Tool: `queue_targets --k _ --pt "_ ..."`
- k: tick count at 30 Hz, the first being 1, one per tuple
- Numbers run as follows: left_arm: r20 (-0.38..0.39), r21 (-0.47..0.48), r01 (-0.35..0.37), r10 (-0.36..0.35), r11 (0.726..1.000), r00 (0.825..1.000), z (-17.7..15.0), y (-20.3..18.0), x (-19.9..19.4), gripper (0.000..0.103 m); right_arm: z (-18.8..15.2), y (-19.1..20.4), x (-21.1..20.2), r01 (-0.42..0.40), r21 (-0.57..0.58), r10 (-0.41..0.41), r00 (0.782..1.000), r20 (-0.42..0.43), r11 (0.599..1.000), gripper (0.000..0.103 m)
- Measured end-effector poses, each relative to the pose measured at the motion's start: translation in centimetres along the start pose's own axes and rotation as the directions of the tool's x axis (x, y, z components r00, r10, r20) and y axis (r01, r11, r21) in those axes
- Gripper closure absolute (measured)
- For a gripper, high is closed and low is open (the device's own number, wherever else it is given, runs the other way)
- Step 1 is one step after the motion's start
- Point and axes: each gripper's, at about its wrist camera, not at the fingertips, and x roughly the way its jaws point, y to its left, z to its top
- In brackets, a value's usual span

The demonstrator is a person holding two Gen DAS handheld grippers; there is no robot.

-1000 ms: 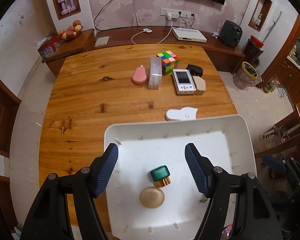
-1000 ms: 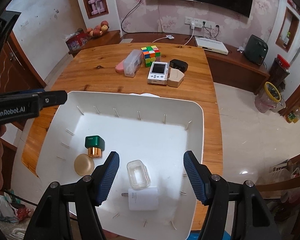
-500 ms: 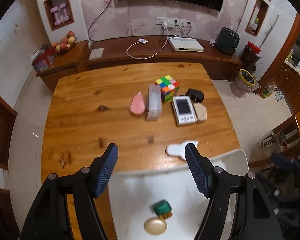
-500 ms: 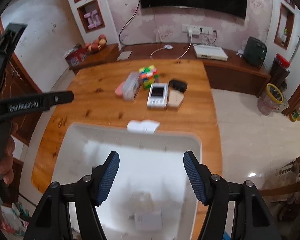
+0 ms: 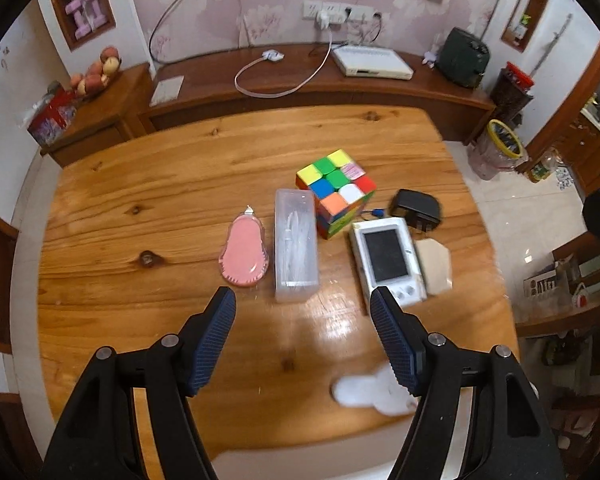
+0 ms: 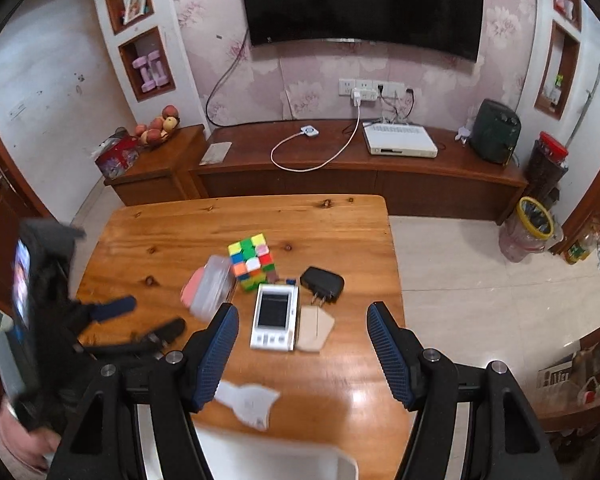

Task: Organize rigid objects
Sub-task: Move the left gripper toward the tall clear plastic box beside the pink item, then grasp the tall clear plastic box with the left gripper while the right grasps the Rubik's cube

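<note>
Rigid objects sit clustered mid-table (image 5: 148, 200): your clear oblong plastic box (image 5: 295, 245) and white handheld console (image 5: 388, 261) both run lengthwise away from you, with the multicoloured puzzle cube (image 5: 336, 190) between their far ends. Your left gripper (image 5: 303, 334) and right gripper (image 6: 302, 342) hover with jaws wide, holding nothing.

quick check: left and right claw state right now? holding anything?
Left claw: open, nothing between the pads, above the wooden table.
Right claw: open, empty, above the table near the white handheld device.
</note>
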Motion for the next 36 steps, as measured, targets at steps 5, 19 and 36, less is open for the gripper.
queue_targets --k 5,19,36 --pt "-0.031 -0.029 -0.006 0.005 1.000 0.999 1.4 0.5 3.4 0.030 1.9 -0.5 5.0 -0.036 0.061 0.040 0.997 -0.071 0.997 0.035" --pt "-0.067 -0.109 0.001 -0.008 0.994 0.998 2.2 1.3 7.6 0.042 3.2 0.7 13.9 -0.082 0.077 0.096 0.975 -0.202 0.994 0.035" --pt "-0.026 -0.125 -0.001 -0.002 0.992 1.000 1.1 3.2 5.5 0.063 2.9 5.3 19.3 -0.113 -0.059 0.092 0.953 -0.288 0.992 0.035"
